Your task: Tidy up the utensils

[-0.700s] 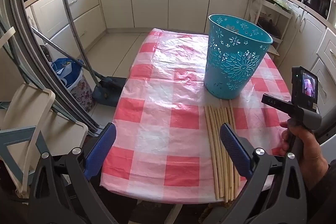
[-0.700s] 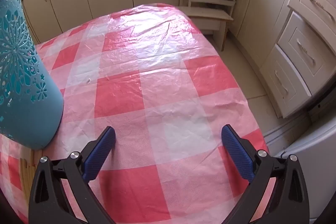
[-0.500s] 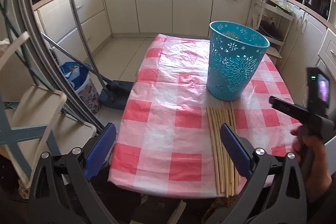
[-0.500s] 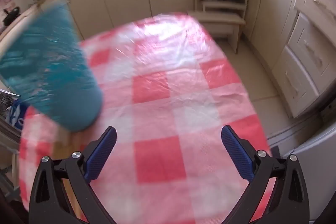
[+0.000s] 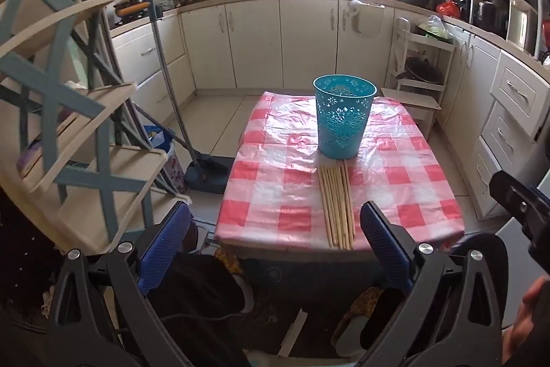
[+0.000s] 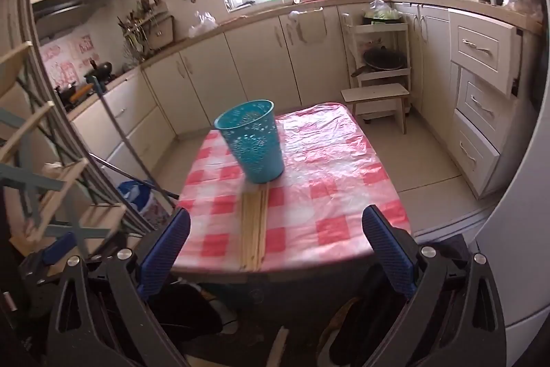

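A bundle of several long wooden chopsticks (image 5: 337, 203) (image 6: 254, 226) lies on the red-and-white checked table (image 5: 282, 195) (image 6: 330, 195), running from the near edge to the foot of a teal cut-out basket (image 5: 343, 116) (image 6: 252, 140) that stands upright. My left gripper (image 5: 275, 241) hangs open in front of the table's near edge, below and short of the chopstick ends, with nothing between its blue pads. My right gripper (image 6: 275, 241) is likewise open and empty, held back from the near edge. Part of the right tool and a hand show at the right edge of the left wrist view.
A wooden folding rack (image 5: 68, 112) stands close on the left. A broom and dustpan (image 5: 206, 174) lean by the table's left side. A small wooden stool (image 6: 378, 98) and white cart (image 6: 381, 47) sit beyond the table. Kitchen cabinets line the back and right.
Both grippers have pulled back and up from over the tabletop, so the whole table, basket and chopsticks now show farther away. Both stayed open.
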The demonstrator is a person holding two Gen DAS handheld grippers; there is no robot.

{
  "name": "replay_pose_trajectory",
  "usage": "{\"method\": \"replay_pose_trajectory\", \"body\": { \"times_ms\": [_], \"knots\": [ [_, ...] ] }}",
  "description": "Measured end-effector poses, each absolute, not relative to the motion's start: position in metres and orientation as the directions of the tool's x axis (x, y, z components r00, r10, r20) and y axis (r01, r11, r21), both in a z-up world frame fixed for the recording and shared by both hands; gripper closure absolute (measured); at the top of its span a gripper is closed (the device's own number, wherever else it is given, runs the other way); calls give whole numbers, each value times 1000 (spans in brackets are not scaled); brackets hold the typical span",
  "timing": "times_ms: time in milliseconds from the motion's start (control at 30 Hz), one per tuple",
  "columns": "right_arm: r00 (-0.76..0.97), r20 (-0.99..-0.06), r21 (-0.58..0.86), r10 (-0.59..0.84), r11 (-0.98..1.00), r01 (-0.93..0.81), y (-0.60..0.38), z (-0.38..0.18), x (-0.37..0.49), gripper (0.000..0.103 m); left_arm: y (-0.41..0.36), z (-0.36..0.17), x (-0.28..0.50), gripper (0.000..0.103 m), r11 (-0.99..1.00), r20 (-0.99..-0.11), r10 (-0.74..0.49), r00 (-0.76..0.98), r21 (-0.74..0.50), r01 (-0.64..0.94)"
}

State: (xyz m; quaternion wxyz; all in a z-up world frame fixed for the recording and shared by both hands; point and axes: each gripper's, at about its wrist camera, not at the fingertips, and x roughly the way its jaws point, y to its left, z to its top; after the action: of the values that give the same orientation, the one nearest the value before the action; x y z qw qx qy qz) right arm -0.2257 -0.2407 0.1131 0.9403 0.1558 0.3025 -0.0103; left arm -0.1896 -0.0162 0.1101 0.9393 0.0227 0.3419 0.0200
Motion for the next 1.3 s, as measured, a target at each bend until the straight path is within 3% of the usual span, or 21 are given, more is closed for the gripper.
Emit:
{"method": "replay_pose_trajectory", "body": {
  "times_ms": [233, 467, 700, 1300],
  "knots": [
    [860, -507, 233, 51, 969, 80, -202, 124, -309, 7, 3, 115, -249, 8, 998, -662, 59, 747, 24, -57],
    [876, -478, 201, 62, 979, 41, -190, 135, -337, 7, 10, 127, -286, 8, 997, -620, 77, 781, 42, -65],
    [894, -444, 199, 64, 980, 29, -181, 146, -351, 7, 16, 149, -305, 8, 997, -560, 76, 825, 17, -81],
    [894, -442, 199, 68, 980, 24, -183, 154, -354, 7, 19, 161, -311, 8, 996, -544, 74, 836, -4, -91]
  ]
}}
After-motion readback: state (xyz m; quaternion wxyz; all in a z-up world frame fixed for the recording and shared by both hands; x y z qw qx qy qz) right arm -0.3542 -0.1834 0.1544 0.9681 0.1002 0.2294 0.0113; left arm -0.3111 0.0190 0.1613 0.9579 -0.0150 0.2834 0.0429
